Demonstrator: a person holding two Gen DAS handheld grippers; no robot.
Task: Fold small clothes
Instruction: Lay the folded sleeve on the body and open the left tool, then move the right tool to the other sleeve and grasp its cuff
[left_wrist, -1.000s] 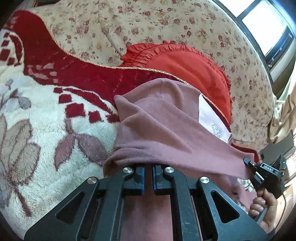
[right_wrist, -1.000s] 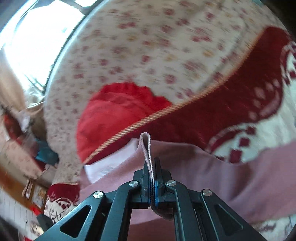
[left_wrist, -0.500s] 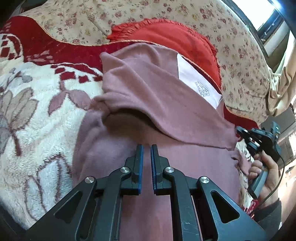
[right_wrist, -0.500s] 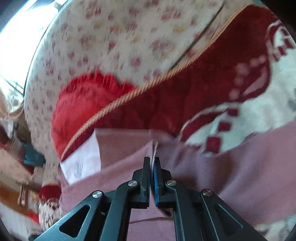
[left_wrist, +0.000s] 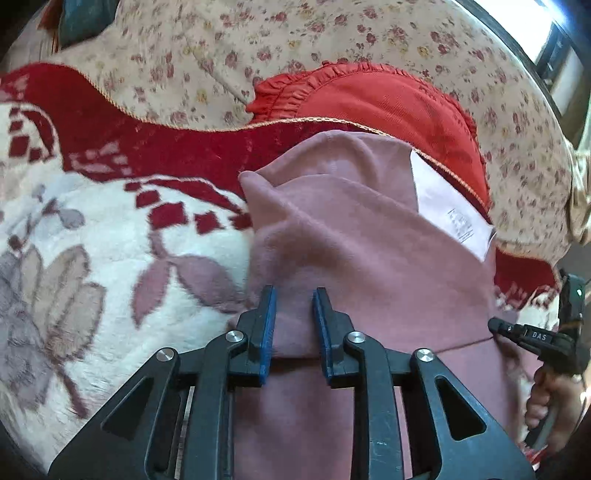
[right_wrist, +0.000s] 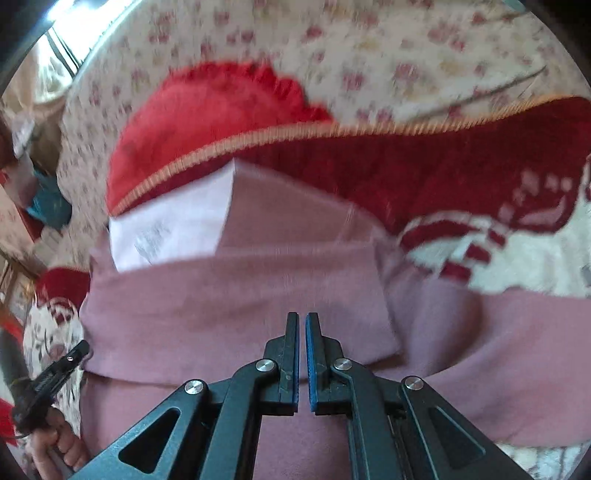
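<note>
A dusty-pink garment (left_wrist: 369, 251) lies folded over itself on the fleece blanket, a white label patch (left_wrist: 450, 206) at its far edge. My left gripper (left_wrist: 293, 295) is open, its blue pads either side of the fold's near-left edge, holding nothing. In the right wrist view the same garment (right_wrist: 236, 302) lies flat with the white patch (right_wrist: 173, 225) at the far left. My right gripper (right_wrist: 301, 317) has a narrow gap between its fingers, empty, just above the cloth. The right gripper also shows in the left wrist view (left_wrist: 532, 336), and the left one in the right wrist view (right_wrist: 59, 365).
A cream and dark-red flowered fleece blanket (left_wrist: 92, 266) covers the seat. A red frilled cushion (left_wrist: 388, 103) leans on the flowered sofa back (left_wrist: 221, 55) behind the garment. A window (left_wrist: 565, 62) is at the far right.
My right gripper let go of the garment's edge, which now lies flat. My left gripper opened wider and moved forward to the fold's edge. The upper layer has settled onto the lower one.
</note>
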